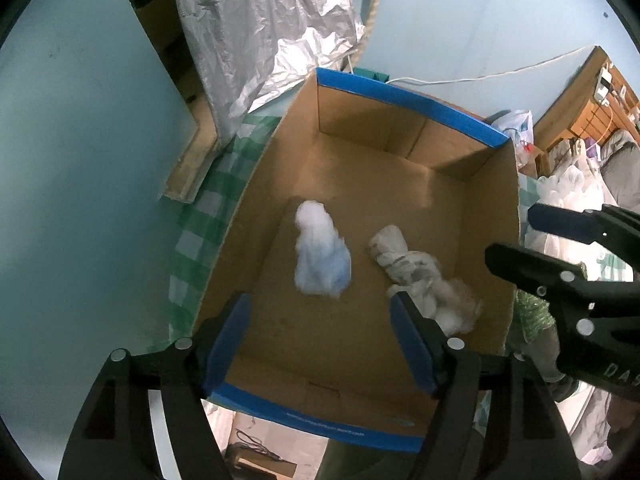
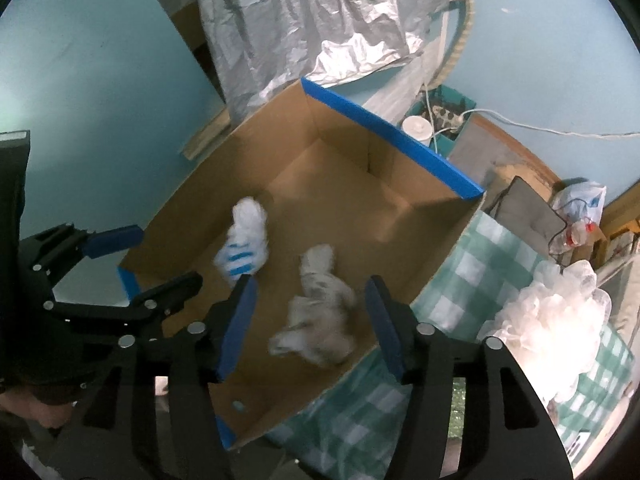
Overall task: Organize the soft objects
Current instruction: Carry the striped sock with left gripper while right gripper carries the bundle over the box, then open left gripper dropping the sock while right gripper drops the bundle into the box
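An open cardboard box (image 1: 492, 216) with blue-taped rims holds two soft toys. A white and blue plush (image 1: 320, 256) lies left of a white and grey plush (image 1: 412, 272). My left gripper (image 1: 320, 340) is open and empty, above the box's near part. In the right wrist view the box (image 2: 420, 248) holds the blue-striped plush (image 2: 246, 240) and the grey plush (image 2: 320, 312). My right gripper (image 2: 312, 320) is open and empty, with the grey plush below and between its fingers. The left gripper (image 2: 140, 256) shows open at the left there; the right gripper (image 1: 520, 236) shows open at the right in the left view.
The box stands on a green checked cloth (image 2: 480, 264). A silver crinkled sheet (image 1: 272, 28) hangs behind it. A pile of clear plastic bags (image 2: 552, 312) lies right of the box. A white cable (image 1: 480, 76) runs along the blue wall.
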The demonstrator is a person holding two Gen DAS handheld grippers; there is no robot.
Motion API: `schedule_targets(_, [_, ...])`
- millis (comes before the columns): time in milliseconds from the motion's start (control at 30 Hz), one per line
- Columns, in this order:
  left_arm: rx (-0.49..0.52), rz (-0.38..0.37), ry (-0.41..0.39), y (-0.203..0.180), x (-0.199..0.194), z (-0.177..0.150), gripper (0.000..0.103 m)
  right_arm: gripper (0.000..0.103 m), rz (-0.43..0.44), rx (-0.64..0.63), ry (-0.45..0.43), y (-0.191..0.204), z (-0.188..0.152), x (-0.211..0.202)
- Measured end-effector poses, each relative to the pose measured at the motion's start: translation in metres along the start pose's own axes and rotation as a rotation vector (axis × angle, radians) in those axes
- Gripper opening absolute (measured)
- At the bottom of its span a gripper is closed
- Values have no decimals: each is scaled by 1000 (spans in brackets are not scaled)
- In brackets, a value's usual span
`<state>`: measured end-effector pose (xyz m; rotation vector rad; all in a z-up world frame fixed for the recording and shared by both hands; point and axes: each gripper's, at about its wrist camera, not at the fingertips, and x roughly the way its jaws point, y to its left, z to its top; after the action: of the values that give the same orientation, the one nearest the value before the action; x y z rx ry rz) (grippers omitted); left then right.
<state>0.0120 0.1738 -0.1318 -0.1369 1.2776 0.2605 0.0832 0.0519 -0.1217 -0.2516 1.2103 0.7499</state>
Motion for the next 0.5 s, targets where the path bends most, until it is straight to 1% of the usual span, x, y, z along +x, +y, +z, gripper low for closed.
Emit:
schedule_targets(233, [5, -21, -8, 0, -7, 1, 75, 66, -28, 34, -19, -7, -2, -14])
schedule_targets(500, [34, -56, -25, -12, -20, 4, 76, 67, -50, 84, -39, -20, -12, -37])
